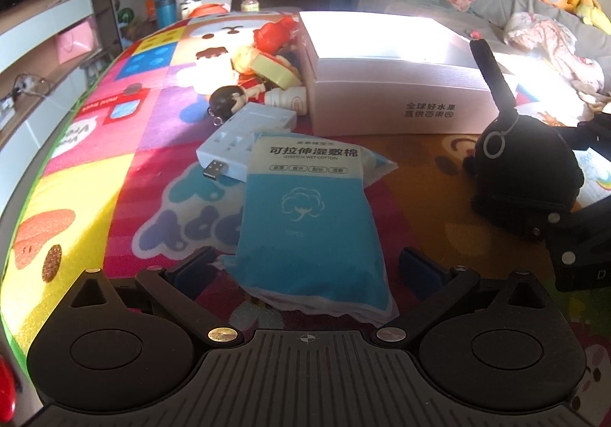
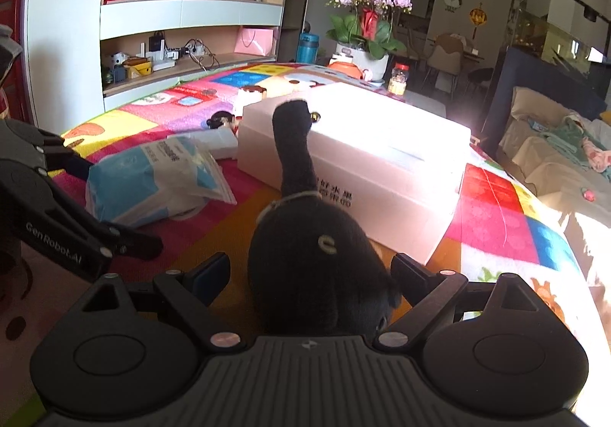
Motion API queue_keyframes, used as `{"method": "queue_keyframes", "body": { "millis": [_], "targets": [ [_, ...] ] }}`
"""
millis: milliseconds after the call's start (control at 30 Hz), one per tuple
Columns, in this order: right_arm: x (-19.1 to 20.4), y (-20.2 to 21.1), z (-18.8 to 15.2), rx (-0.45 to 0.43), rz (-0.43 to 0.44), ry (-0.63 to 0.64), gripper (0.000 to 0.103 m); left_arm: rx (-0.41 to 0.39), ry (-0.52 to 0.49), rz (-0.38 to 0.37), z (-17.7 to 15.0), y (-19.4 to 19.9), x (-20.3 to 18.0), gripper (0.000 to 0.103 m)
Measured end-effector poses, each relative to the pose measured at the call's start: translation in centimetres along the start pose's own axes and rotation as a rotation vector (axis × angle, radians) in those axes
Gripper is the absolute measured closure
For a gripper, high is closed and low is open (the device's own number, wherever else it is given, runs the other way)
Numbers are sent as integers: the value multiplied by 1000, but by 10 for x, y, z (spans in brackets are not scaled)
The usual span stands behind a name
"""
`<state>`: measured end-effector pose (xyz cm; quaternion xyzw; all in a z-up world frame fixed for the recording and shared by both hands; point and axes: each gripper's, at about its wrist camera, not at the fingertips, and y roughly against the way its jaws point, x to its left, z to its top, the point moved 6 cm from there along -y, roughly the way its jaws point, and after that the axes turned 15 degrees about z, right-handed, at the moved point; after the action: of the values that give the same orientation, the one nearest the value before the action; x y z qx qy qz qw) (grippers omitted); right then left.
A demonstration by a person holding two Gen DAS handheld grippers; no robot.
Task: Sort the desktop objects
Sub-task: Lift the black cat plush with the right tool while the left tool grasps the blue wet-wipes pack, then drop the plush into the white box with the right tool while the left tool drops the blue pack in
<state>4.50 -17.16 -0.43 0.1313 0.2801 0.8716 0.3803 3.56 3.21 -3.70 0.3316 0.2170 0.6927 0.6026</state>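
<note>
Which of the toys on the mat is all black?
The plush toy between the right tool's fingers, by the white box; the figurines left of the box are colourful.

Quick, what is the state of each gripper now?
Left gripper: open, blue packet between its fingers, not gripped.
Right gripper: open around the black plush toy.

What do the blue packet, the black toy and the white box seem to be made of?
Blue packet: thin soft plastic film with a slight sheen; it wrinkles and sags.
Black toy: plush fabric, matt and fuzzy at its outline.
White box: probably cardboard, matt, with straight folded edges and printed characters; glare hides its top.
</note>
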Motion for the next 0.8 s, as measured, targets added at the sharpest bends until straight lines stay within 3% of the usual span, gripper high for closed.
{"method": "queue_keyframes", "body": {
  "millis": [33,67,100,267,433,500,533,567,700,800],
  "targets": [
    [0,-1,2,3,-2,1,15,-5,-3,2,0,1,0,0],
    [0,-4,2,21,-8,6,27,-3,-4,1,0,1,0,0],
    [0,-7,2,47,-24,10,31,5,-3,-1,1,2,0,0],
    [2,-1,2,68,-23,1,33,-27,29,-16,14,9,1,0],
    [6,10,-1,86,12,-39,34,-64,-8,27,27,5,-7,1],
    [6,18,0,84,24,-56,34,-77,-30,39,28,5,-10,14],
    [5,22,0,81,28,-64,34,-75,-38,41,27,5,-11,35],
    [5,26,1,79,35,-73,34,-75,-40,42,26,6,-10,40],
    [5,48,9,61,68,-104,34,-120,-43,-16,26,28,-11,45],
    [4,73,32,-10,81,-91,34,-226,-51,-62,50,57,-14,45]
  ]
}}
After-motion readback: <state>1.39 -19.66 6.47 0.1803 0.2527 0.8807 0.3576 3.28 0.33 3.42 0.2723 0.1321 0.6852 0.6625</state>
